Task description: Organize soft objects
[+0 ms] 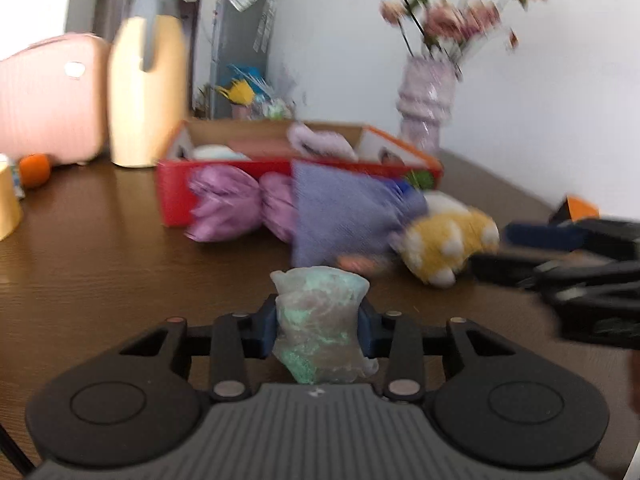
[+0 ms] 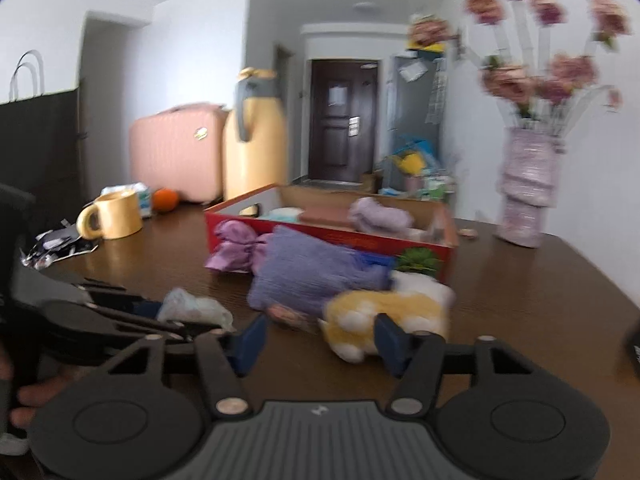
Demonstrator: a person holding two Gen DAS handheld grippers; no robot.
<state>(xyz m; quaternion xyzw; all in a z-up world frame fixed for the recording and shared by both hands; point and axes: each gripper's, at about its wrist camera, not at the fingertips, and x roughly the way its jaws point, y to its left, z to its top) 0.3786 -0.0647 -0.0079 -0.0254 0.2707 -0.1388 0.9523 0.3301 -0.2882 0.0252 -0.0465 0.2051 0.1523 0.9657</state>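
Observation:
My left gripper (image 1: pixel 319 328) is shut on a pale green-and-white soft bundle (image 1: pixel 320 320), held above the brown table; the bundle also shows in the right wrist view (image 2: pixel 192 306). My right gripper (image 2: pixel 320 340) is open, its fingers on either side of a yellow-and-white plush toy (image 2: pixel 384 312) without squeezing it; the plush also shows in the left wrist view (image 1: pixel 444 240). A lilac knitted cloth (image 1: pixel 344 216) and a purple satin bundle (image 1: pixel 228 204) lie in front of a red cardboard box (image 1: pixel 180 188) that holds several soft items.
A vase of pink flowers (image 1: pixel 424 100) stands behind the box at the right. A tan jug (image 1: pixel 148 96), a pink suitcase (image 1: pixel 48 100) and an orange (image 1: pixel 34 168) are at the back left. A yellow mug (image 2: pixel 112 216) sits left of the box.

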